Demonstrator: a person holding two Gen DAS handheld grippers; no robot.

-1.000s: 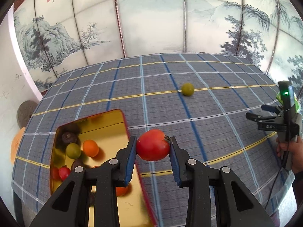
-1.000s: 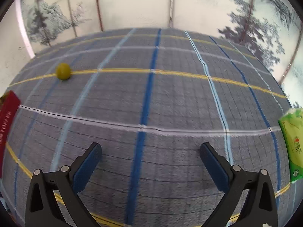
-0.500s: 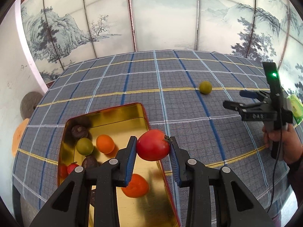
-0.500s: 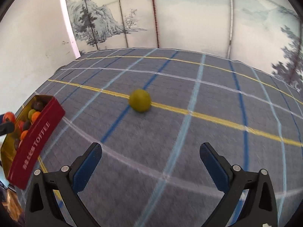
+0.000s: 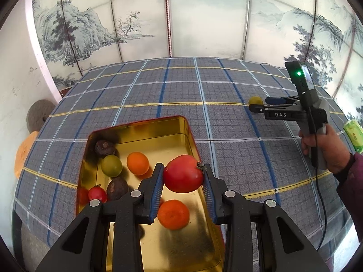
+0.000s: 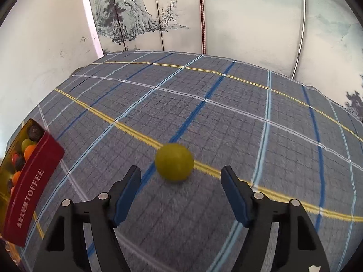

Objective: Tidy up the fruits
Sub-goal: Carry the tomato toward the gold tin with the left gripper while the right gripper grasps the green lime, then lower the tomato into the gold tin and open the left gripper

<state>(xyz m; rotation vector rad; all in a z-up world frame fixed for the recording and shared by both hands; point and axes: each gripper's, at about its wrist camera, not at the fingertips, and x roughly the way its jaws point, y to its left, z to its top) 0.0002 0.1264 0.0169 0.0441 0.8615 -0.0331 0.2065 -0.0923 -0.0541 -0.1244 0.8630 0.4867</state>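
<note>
- In the left wrist view, your left gripper (image 5: 183, 176) keeps its blue-padded jaws clamped on the large red tomato (image 5: 183, 173), one pad on each flank. A second ago the tomato hung over the plaid cloth just right of the tin; now it hangs at the centre of the frame over the right part of the gold-lined rectangular tin (image 5: 145, 129), above the tin's right wall. That means the carry is nearly done, and I judge the release comes next.
- Lower left of that view, the tin already holds two dark brown round fruits, a green round fruit (image 5: 111, 165), two orange citrus fruits (image 5: 137, 163) and a small red tomato (image 5: 97, 193). The free gold floor lies low in the frame, under and behind the held tomato.
- At the right edge of that view, your right hand's tool has travelled up the frame to the small yellow-green round fruit (image 5: 255, 100), which now sits at its tips.
- In the right wrist view, your right gripper (image 6: 180, 187) stands wide open and holds nothing. The yellow-green fruit (image 6: 174, 161), half a second ago well ahead, now lies on the blue-grey plaid tablecloth (image 6: 226, 117) just beyond the pads, centred between them but not yet inside.
- The fruit looks blurred, so I cannot tell if it rests still. Advance a little before you close.
</note>
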